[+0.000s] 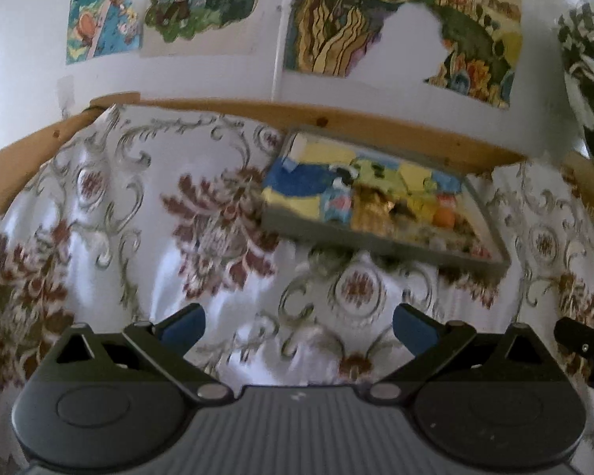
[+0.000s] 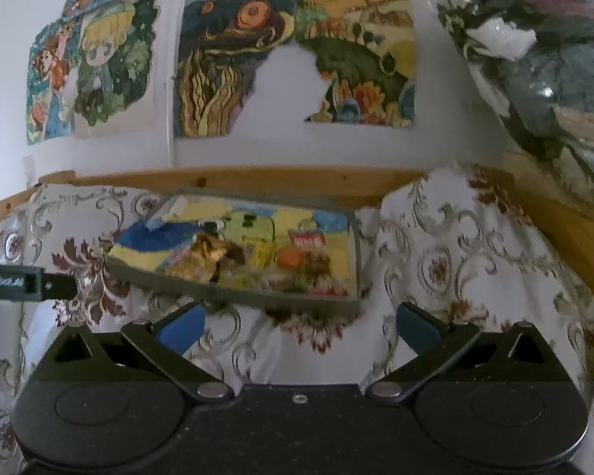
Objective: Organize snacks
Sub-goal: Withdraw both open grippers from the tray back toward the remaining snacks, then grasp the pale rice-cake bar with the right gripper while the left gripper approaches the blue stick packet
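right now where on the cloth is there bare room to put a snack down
The patterned cloth lies bare to the left of the gray tray, out to the wooden rail, and in front of it by the open left gripper. A narrower bare strip runs to the tray's right, before the open right gripper. The tray itself is packed with snacks, and a plastic-wrapped bundle crowds the far right.

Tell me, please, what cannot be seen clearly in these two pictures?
- Snacks in the grey tray: blurred in both views, packets unreadable.
- Tray's near wall: hides what lies low inside, right wrist view.
- Bagged bundle: cut off by the right edge.
- Left tongs, right tongs: open, holding nothing.
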A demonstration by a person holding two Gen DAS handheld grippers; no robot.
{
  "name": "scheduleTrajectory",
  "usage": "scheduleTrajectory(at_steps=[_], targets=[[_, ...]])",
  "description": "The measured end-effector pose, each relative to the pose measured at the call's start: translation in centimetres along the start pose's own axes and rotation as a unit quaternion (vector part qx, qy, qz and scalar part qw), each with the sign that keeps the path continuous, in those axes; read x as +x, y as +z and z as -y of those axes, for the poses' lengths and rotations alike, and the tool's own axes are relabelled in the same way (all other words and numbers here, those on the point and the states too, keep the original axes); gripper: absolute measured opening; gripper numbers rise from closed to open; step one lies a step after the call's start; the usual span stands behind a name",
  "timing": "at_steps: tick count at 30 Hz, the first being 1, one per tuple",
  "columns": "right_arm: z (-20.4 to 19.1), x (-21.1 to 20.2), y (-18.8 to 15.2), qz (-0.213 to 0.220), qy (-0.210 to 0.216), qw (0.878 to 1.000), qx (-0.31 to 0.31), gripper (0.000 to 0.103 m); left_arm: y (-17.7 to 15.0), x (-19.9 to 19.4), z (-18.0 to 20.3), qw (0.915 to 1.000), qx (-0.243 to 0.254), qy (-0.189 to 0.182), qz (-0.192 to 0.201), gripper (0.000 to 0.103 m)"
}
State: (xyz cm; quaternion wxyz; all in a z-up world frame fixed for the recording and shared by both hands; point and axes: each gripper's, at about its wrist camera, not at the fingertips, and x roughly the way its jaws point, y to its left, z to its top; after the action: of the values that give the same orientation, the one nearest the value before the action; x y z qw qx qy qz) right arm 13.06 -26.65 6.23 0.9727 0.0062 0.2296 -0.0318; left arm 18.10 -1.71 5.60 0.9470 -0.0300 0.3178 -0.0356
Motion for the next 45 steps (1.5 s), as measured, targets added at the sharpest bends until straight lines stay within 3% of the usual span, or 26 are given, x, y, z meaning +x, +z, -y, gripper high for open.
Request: scheduleTrajectory(at_steps=[5, 16, 24, 40, 45], targets=[[0.3, 0.1, -1.8, -0.062, -0.001, 0.998, 0.023, 0.102, -2.2, -0.5, -0.4, 0.9998, -0.002, 0.011, -0.016, 0.103], [-0.1, -0.3, -5.2, -0.129, -0.005, 0.992, 0.008, 0.102, -6.4, -0.3, 0.6, 0.9982, 0.030, 0.020, -0.048, 0.103], [-0.5, -0.1, -7.2, -0.177, -0.007, 0.984, -0.005, 0.102, -9.1, 0.3, 1.4, 0.9941, 0.080, 0.014, -0.072, 0.103], [-1.0, 0.8, -10.0, -0.232, -0.001, 0.973, -0.016, 0.102, -10.8, 2.0, 0.7, 0.9890, 0.087, 0.024, -0.117, 0.103], [-1.1, 0.9, -10.4, -0.233, 0.015, 0.972, -0.029, 0.102, -10.6, 2.1, 0.2, 0.9896, 0.085, 0.026, -0.113, 0.103]])
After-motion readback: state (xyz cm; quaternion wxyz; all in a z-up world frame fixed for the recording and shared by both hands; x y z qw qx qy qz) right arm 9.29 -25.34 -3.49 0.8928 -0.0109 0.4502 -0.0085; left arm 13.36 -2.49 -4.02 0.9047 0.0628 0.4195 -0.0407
